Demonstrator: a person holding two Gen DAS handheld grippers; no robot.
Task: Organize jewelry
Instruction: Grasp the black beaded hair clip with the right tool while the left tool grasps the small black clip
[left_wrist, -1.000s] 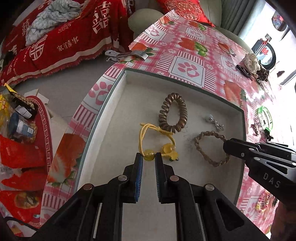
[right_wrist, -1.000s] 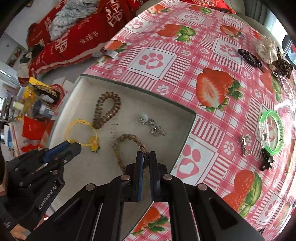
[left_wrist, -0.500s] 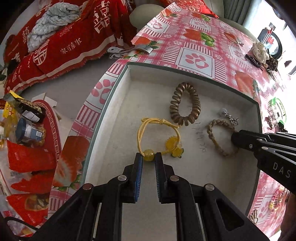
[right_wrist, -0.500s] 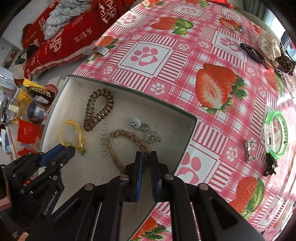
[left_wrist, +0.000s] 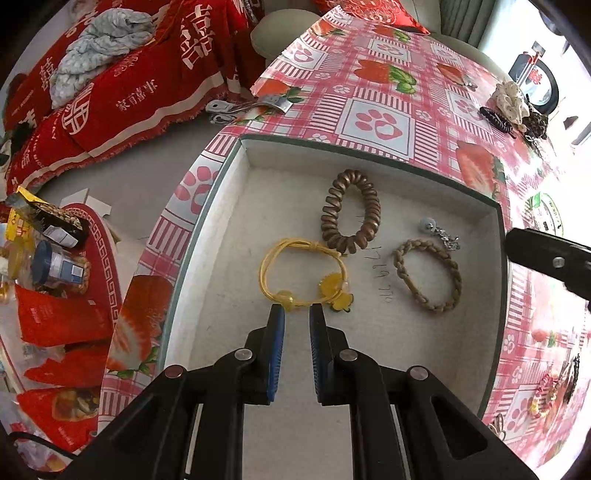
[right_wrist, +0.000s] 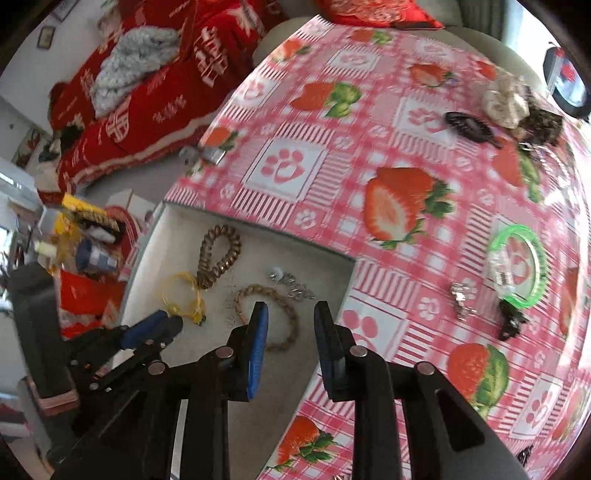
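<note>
Hold the left tongs, pressed almost together and pinching nothing, just short of the yellow hair tie, without nudging its bead. Let the right tongs, spreading at this moment with nothing pinched between them, open fully above the braided bracelet lying flat on the tray floor. Lift straight up rather than sideways, so that neither pad hooks the braid and drags it. Mind the neighbours inside the tray: the silver chain piece just beside the braid, the brown coil hair tie touching the yellow one or very nearly. Leave these four pieces spread apart and untangled. Probably next, by the look of the layout: a reach over the tray's right wall to the loose pieces well apart on the strawberry-print bench, namely the small silver charm, the green bangle and the black clip at its lower edge. Clear the wall before moving across. For the charm, come down from above with the pads wide and close low against the cloth. For the bangle, pinch one side of the ring, not the whole span.
</note>
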